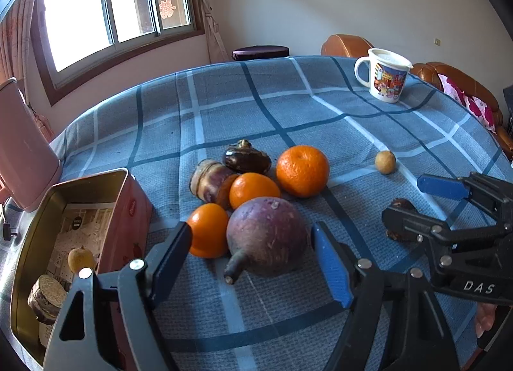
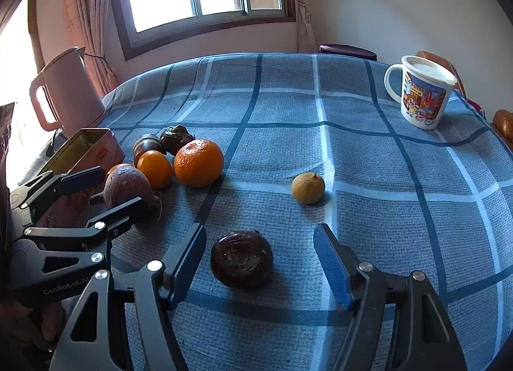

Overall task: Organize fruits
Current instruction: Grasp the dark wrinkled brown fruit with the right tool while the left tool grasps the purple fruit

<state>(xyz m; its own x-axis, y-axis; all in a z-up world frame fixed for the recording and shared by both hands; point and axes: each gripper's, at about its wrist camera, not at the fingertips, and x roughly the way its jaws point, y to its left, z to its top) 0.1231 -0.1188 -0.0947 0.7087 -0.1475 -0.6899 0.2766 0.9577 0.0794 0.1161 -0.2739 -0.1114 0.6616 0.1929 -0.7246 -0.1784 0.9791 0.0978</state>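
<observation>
Left wrist view: both hand-held grippers gape unladen over blue checked tablecloth [image 1: 288, 98] by window [image 1: 112, 8].

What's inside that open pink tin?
In the pink tin: printed paper lining, one small yellow fruit and a brown cut chunk. The left tongs' arm hides its near corner.

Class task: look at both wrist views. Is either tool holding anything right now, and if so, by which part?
Nothing is held. The left tool stands open around the purple root, pads clear of it. The right tool stands open around the dark round fruit.
</observation>
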